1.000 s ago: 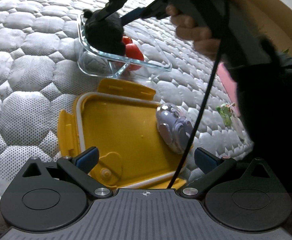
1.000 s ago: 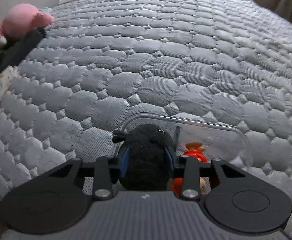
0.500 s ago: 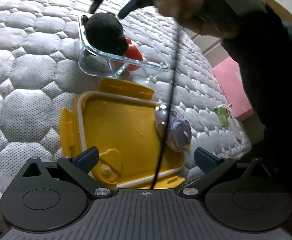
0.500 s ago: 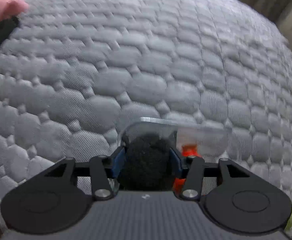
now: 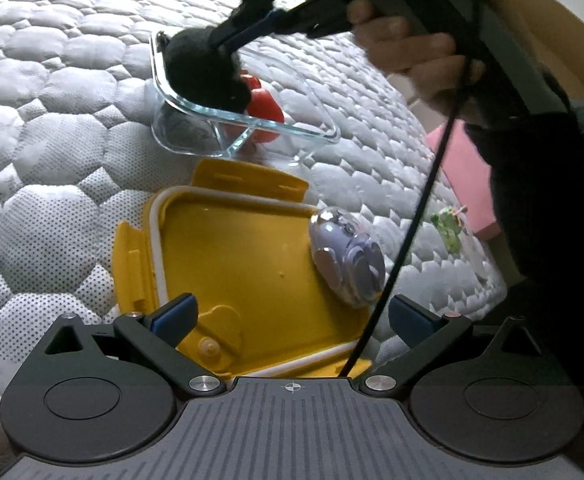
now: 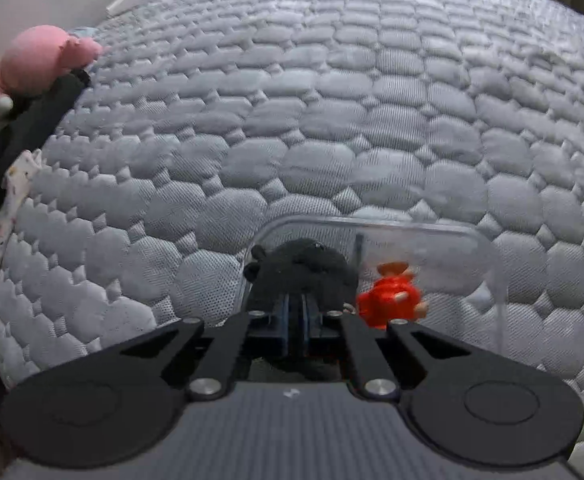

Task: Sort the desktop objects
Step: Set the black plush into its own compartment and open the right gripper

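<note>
Right now your right gripper point(image 6: 296, 312) sits just above the black plush toy point(image 6: 304, 264), its blue pads drawn nearly together with only a thin slit between them; whether they pinch any of the fuzz you cannot tell from either view. That plush rests in the left compartment of the divided glass container point(image 6: 488, 248), and a red toy figure point(image 6: 390, 296) lies in the compartment beside it, across the glass divider. From the left wrist view, the same black plush point(image 5: 199, 72) bulges over the near rim of the glass dish point(image 5: 324, 136), with the right gripper's fingers point(image 5: 247, 32) lying across its top and your right hand point(image 5: 412, 48) wrapped round the handle.

Your left gripper point(image 5: 292, 316) hangs wide apart, nothing between the pads, over the yellow lid point(image 5: 231, 256), which lies upside down on the quilted mattress point(image 5: 51, 152) just in front of the glass container. A pale purple toy point(image 5: 348, 256) rests on the lid's right edge. Further right, a small green figure point(image 5: 448, 224) sits on the mattress near a pink box point(image 5: 468, 176). Off at the far left of the right wrist view, a pink plush point(image 6: 39, 60) sits at the mattress edge.
</note>
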A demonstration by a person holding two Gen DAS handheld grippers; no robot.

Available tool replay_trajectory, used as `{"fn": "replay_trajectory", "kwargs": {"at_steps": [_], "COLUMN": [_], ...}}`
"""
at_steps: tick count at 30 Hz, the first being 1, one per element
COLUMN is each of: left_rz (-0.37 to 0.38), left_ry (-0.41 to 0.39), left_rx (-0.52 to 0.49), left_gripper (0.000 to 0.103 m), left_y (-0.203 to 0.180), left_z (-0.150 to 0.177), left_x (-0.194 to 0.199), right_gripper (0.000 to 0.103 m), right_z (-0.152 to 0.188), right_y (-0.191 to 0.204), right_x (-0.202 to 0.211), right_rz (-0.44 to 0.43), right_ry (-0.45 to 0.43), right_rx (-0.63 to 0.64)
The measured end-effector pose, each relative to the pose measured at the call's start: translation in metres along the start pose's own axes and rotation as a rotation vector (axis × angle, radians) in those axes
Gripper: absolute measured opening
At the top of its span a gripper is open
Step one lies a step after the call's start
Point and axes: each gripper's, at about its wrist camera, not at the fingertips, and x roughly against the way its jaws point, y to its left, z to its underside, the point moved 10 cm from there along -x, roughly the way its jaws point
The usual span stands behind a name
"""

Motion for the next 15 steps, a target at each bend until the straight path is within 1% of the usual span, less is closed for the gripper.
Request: {"fn": "replay_trajectory", "kwargs": {"at_steps": [1,3,7,9,12,14,15], "left_rz": [-0.002,-0.004,0.0,-0.001,-0.027,-0.056,-0.074], "left_ry": [0.0,0.004,0.019,0.026,0.038,0.043,0.044], "left_rx": [0.005,0.013,0.01,0.004,-0.005,-0.015,-0.023], "left_gripper": [0.103,0.103,0.103,0.103,0.103,0.103,0.103], "left_y": [0.001,0.003,0.0,-0.003,-0.007,-0.01,-0.012], "left_z": [0.0,0.0,0.0,0.001,0.002,0.002,0.002], "left_x": [0.0,-0.001,-0.006,-0.009,-0.012,-0.013,-0.013], "right_gripper": [0.008,0.008,0.008,0.008,0.008,0.009,0.012], "right_z": [0.002,0.002,-0.001,-0.001,0.002,0.006,0.008], "right_y": [-0.001,-0.002,-0.008,-0.011,-0.01,-0.009,-0.009], "right_x": [-0.007,-0.016,-0.02,-0.023,-0.022,-0.013,-0.007], "right_rz": [0.015,0.016,-0.027,-0.039,-0.039,-0.037,-0.037], "right_ry": [0.013,0.017,0.037,0.035,-0.002,-0.054,-0.083], "right_rx": [-0.006,-0.023,-0.08,-0.078,-0.034,0.013,0.035]}}
